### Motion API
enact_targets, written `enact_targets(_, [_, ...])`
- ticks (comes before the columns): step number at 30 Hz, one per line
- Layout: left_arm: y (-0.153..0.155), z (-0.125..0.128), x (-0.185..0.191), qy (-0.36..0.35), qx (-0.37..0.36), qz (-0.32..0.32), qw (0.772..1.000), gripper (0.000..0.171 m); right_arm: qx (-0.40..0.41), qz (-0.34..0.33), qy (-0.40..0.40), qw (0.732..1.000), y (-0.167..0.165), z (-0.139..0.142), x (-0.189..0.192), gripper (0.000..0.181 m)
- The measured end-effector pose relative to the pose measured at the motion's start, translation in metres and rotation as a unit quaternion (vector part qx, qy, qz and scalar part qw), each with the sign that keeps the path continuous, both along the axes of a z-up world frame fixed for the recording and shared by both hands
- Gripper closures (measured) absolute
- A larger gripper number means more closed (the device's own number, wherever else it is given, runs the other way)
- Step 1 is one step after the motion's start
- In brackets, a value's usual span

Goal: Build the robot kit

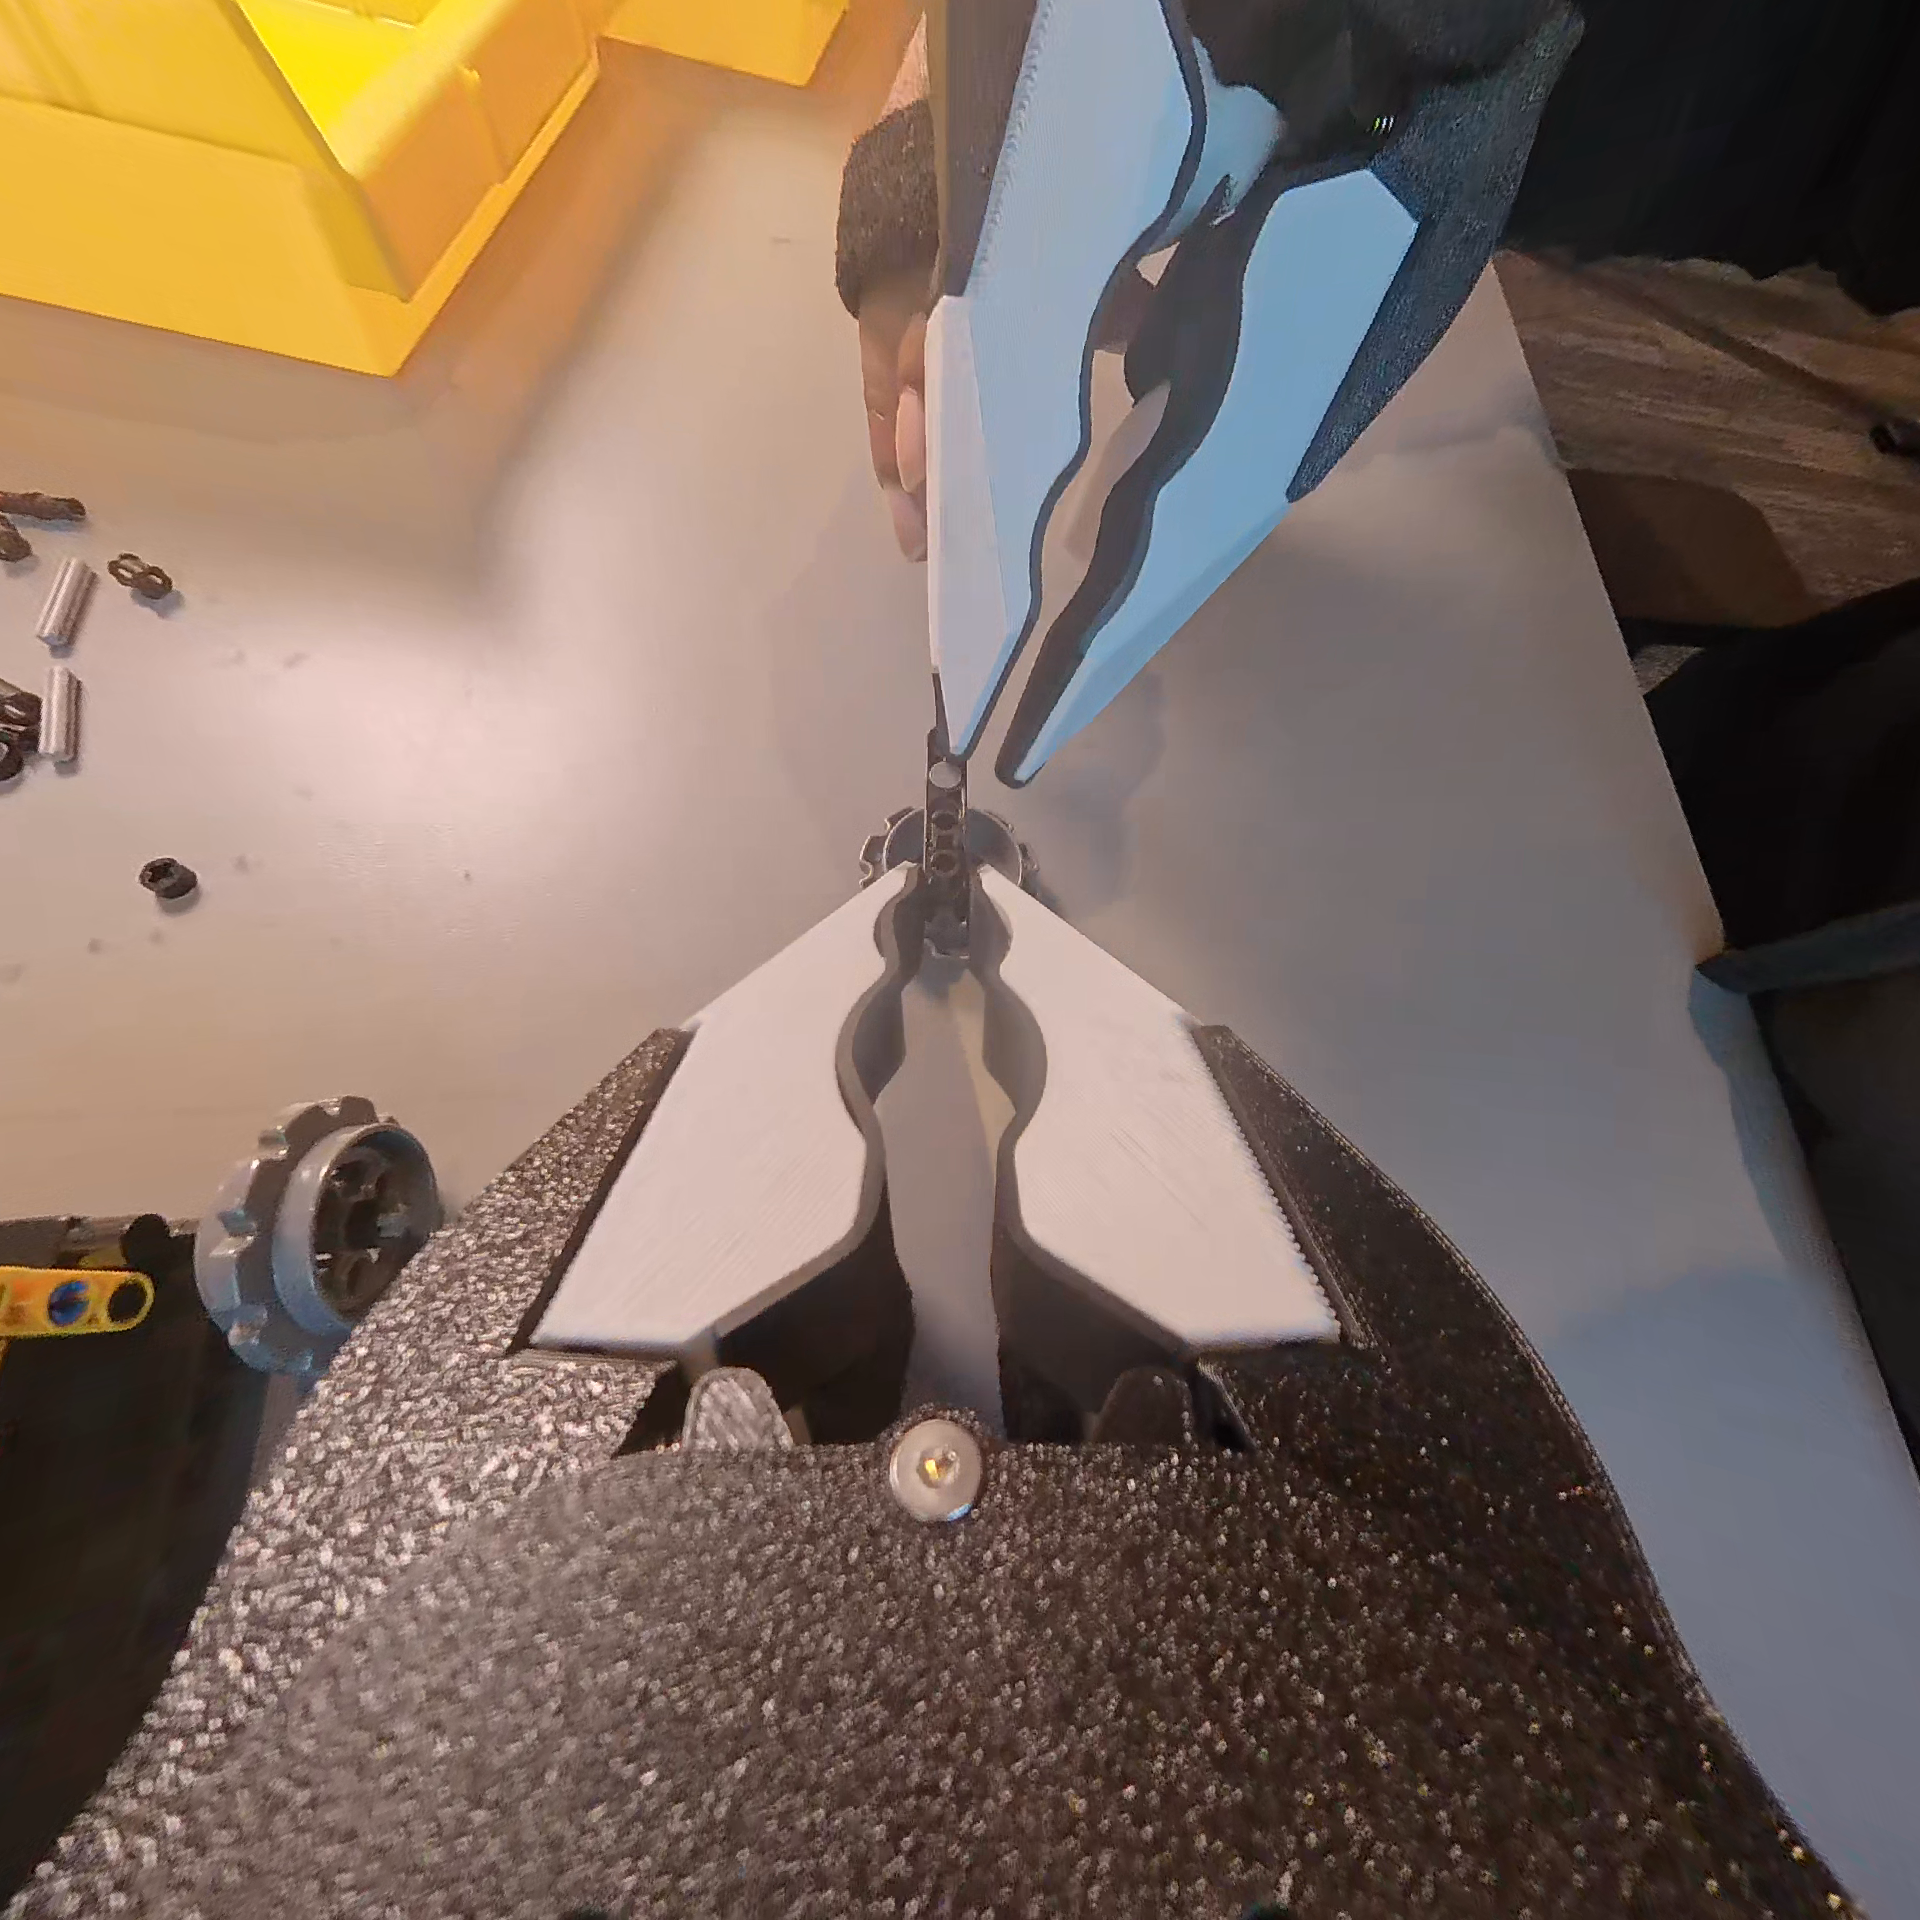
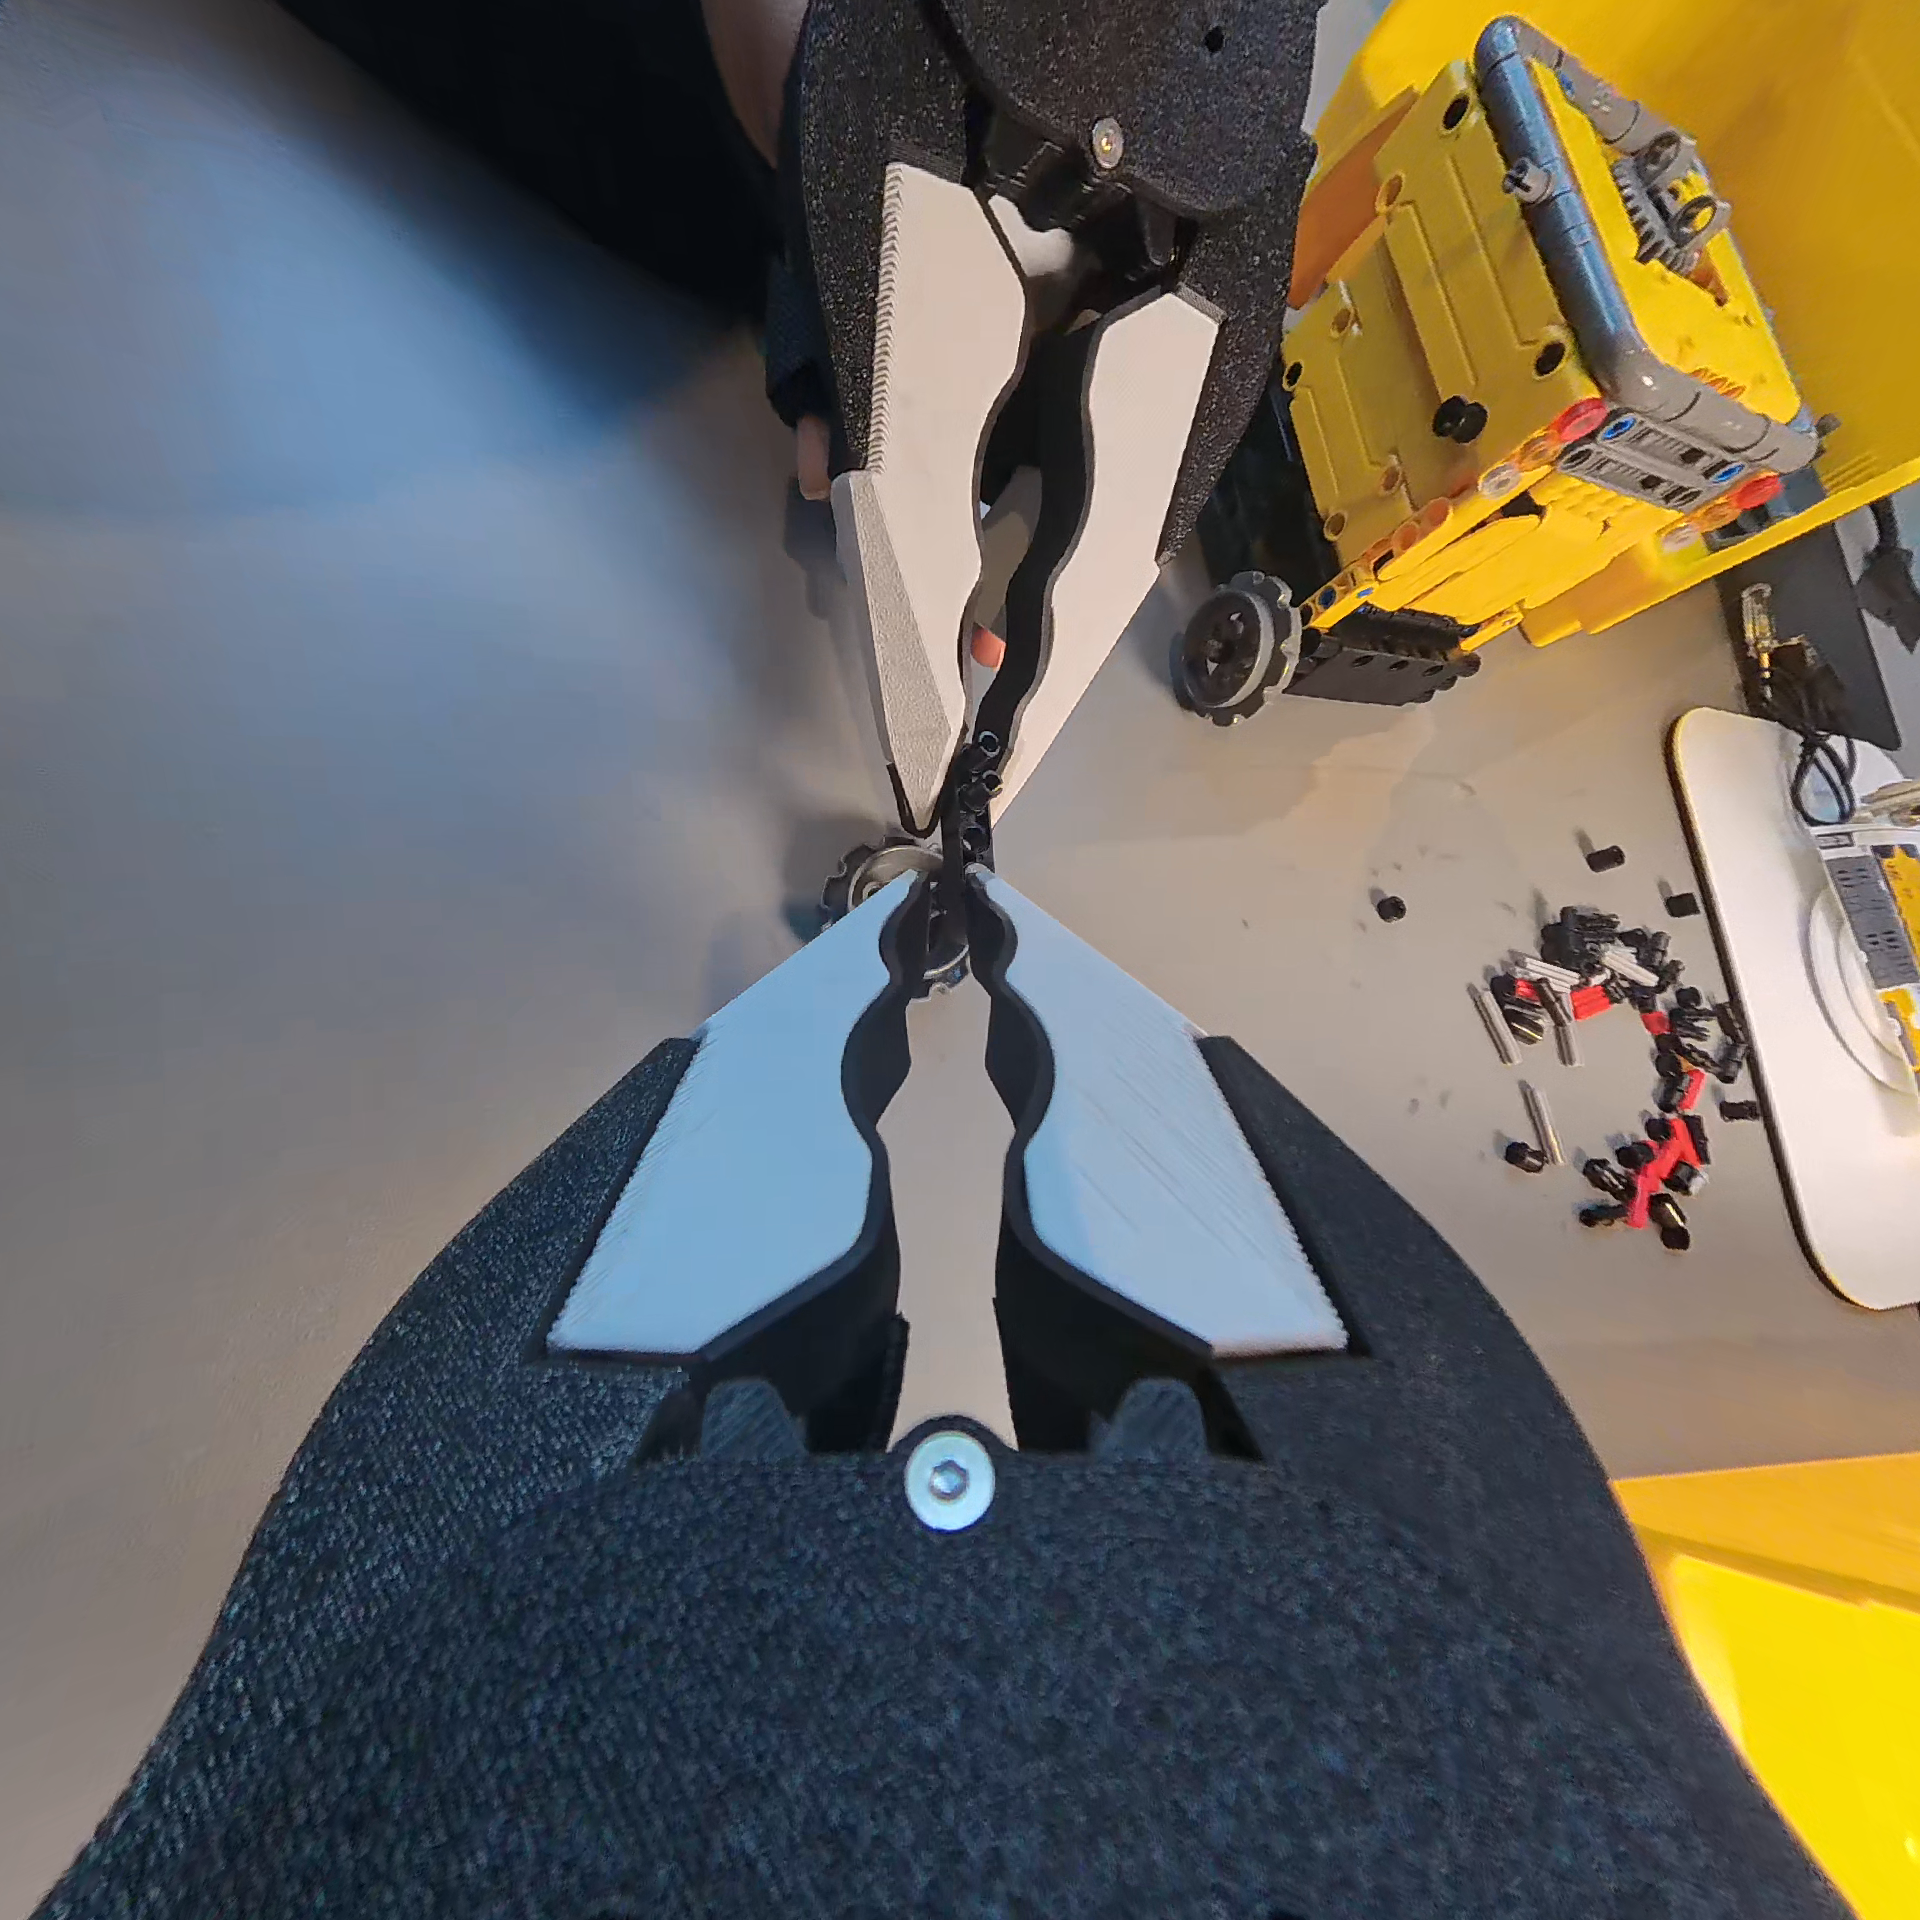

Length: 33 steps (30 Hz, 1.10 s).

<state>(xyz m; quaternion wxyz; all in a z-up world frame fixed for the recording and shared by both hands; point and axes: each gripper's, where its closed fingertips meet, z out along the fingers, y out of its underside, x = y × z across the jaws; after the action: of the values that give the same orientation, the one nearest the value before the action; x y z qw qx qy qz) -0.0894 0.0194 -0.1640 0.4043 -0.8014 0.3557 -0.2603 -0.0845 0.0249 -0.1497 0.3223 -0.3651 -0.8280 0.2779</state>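
Black holed beam (image 1: pixel 943 831) upright btwn both gripper tips, grey toothed wheel (image 1: pixel 896 850) just behind, above table.

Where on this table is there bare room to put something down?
Bare tabletop lies wide open beside the two grippers, away from the yellow brick vehicle. More lies between the yellow bin and the grey toothed wheel. It is crowded around the loose black and red pins.

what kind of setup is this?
Likely a hobby or lab workbench for toy brick building: a pale table with a half-built yellow model, loose pins, and yellow boxes.
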Motion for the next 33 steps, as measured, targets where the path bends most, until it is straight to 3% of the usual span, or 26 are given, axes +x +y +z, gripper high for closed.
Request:
enact_targets(15, [-0.0021, -0.0045, 0.0002, 0.029, 0.01, -0.005, 1.0, 0.166, 0.041, 0.003, -0.002, 0.999, 0.0013, -0.0026, -0.0017, 0.177])
enact_targets(33, [0.0002, -0.0029, 0.0032, 0.027, -0.004, -0.004, 1.0, 0.166, 0.202, 0.031, 0.013, 0.979, 0.0016, -0.0034, -0.0023, 0.178])
